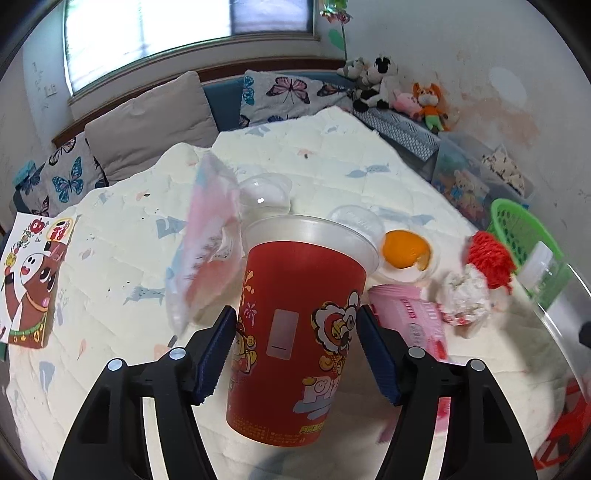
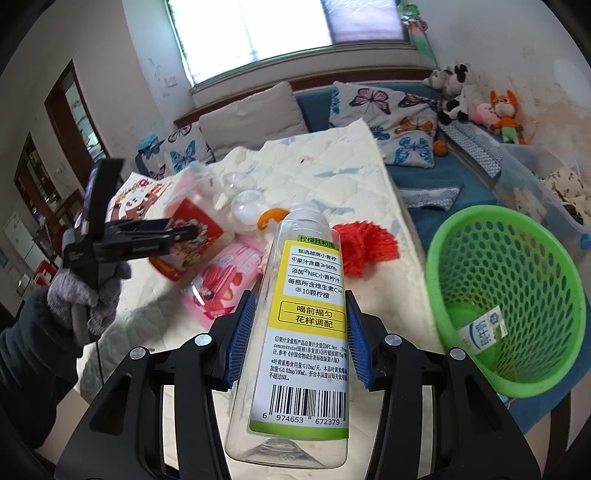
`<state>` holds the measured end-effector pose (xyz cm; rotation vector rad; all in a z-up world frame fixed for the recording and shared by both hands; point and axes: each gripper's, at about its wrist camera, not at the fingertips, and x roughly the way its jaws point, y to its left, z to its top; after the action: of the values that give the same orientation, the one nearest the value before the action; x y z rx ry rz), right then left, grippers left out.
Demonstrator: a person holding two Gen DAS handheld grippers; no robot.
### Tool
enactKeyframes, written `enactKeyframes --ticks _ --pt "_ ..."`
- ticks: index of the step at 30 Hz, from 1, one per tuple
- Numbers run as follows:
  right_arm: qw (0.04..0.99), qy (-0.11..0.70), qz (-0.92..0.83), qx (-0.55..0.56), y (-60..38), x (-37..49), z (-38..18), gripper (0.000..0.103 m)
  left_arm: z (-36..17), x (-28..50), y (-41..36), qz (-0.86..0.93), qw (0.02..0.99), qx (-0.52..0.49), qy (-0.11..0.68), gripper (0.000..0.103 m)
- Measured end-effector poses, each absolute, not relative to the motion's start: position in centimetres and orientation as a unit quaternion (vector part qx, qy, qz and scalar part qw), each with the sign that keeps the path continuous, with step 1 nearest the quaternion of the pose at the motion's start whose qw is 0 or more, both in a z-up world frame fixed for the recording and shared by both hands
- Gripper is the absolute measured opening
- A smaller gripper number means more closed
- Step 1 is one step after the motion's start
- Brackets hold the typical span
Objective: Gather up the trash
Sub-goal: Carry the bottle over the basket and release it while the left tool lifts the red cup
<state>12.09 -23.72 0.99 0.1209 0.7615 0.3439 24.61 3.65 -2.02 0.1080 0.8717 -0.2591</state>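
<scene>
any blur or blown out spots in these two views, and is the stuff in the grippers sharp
Left wrist view: window overexposed; translucent pink plastic bag motion-smeared; red printed paper cup in the left gripper sharp. Right wrist view: window also blown out; clear plastic bottle with yellow label in the right gripper crisp, text readable; green mesh basket bent by fisheye.

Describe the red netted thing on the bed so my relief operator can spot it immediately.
Start at the green mesh basket beside the quilt-covered bed. On the quilt just left of the basket lies the red foam net, next to a crumpled white paper wad. It is the only bright red, ruffled, open-weave piece; its neighbours are smooth plastic or paper.
</scene>
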Motion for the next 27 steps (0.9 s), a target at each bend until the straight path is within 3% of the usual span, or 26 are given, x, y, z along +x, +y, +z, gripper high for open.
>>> enactKeyframes --ticks 17,27 --pt "0.926 0.361 0.077 0.079 -32.1 12.6 1.5 0.048 4.2 19.0 0.8 -0.186 0.904 0.003 0.384 0.064" --pt "0.907 0.415 -0.006 0.075 -39.8 15.8 -2.6 0.046 5.2 19.1 -5.4 -0.235 0.895 0.003 0.380 0.064"
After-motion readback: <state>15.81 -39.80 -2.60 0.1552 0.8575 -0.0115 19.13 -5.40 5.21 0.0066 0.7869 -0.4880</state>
